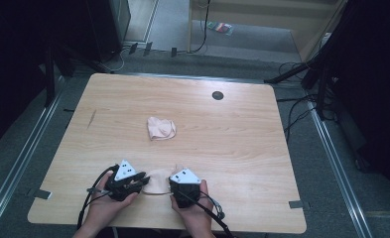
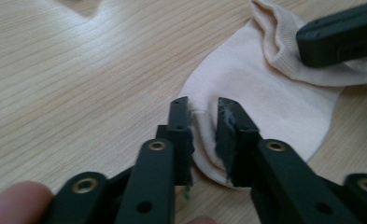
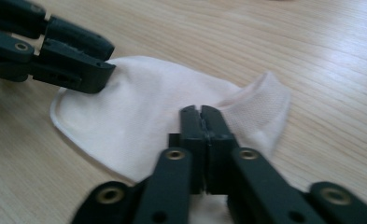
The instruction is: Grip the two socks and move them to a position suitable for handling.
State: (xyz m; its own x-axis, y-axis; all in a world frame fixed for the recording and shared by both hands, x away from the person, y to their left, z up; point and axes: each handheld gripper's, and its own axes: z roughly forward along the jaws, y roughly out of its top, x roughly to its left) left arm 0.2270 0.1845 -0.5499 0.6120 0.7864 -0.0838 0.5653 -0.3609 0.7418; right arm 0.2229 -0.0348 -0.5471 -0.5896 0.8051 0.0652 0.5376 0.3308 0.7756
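Note:
A pale pink sock (image 1: 158, 181) lies flat near the table's front edge, between my two grippers. My left gripper (image 2: 203, 109) stands at its rounded toe end, with a fold of the sock (image 2: 265, 93) pinched between the jaws. It appears again as the left gripper (image 3: 104, 70) biting the sock's edge (image 3: 139, 107). My right gripper (image 3: 201, 111) has its jaws pressed together at the cuff end, apparently on a thin bit of fabric. From above, the left gripper (image 1: 144, 179) and right gripper (image 1: 175, 183) flank the sock.
A second pale pink sock (image 1: 161, 128) lies crumpled in the middle of the wooden table (image 1: 232, 148). A dark round hole (image 1: 217, 95) sits near the far edge. Cables trail from both grippers over the front edge.

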